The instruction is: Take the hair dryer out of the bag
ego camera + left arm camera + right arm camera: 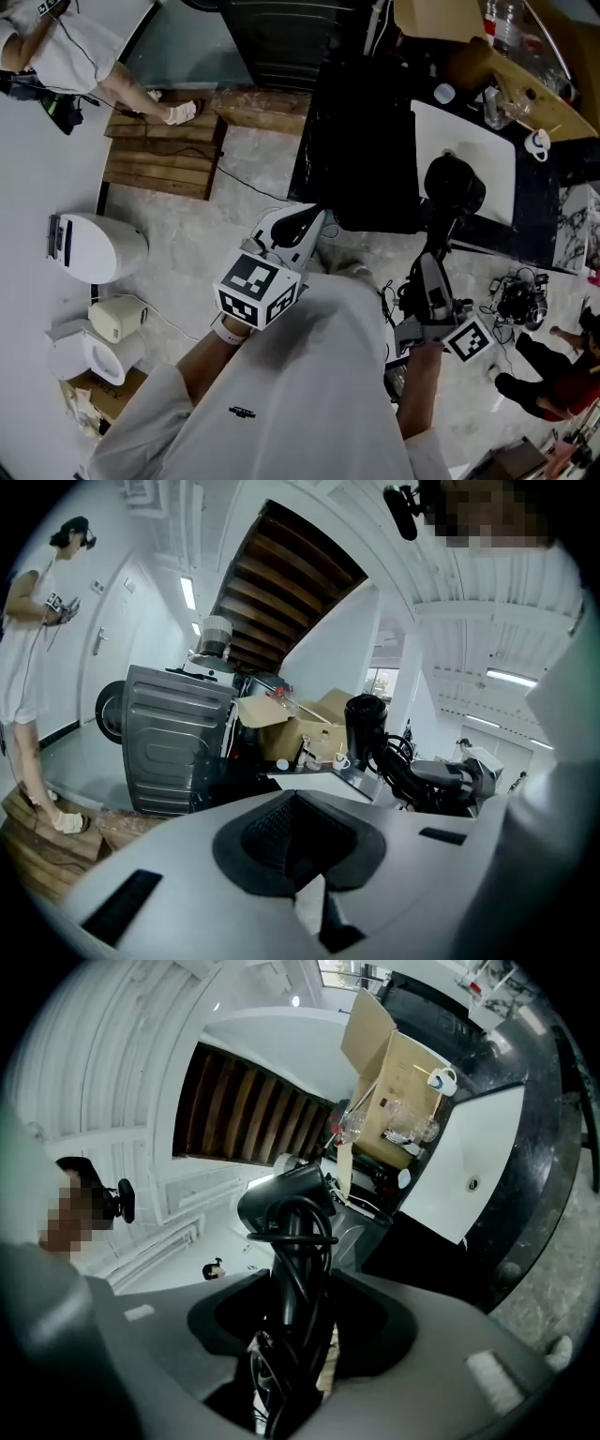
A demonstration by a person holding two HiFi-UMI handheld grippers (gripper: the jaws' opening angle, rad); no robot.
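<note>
Right claw (433, 267) grips hair dryer (454, 187) by handle.

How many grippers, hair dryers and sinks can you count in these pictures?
Grippers: 2, the left gripper and the right gripper
Hair dryers: 1, the hair dryer
Sinks: 1, the white sink
Total: 4

Left gripper (296, 825), jaws together and empty; black hair dryer (366, 726) beyond, near cardboard box (314, 726).
</note>
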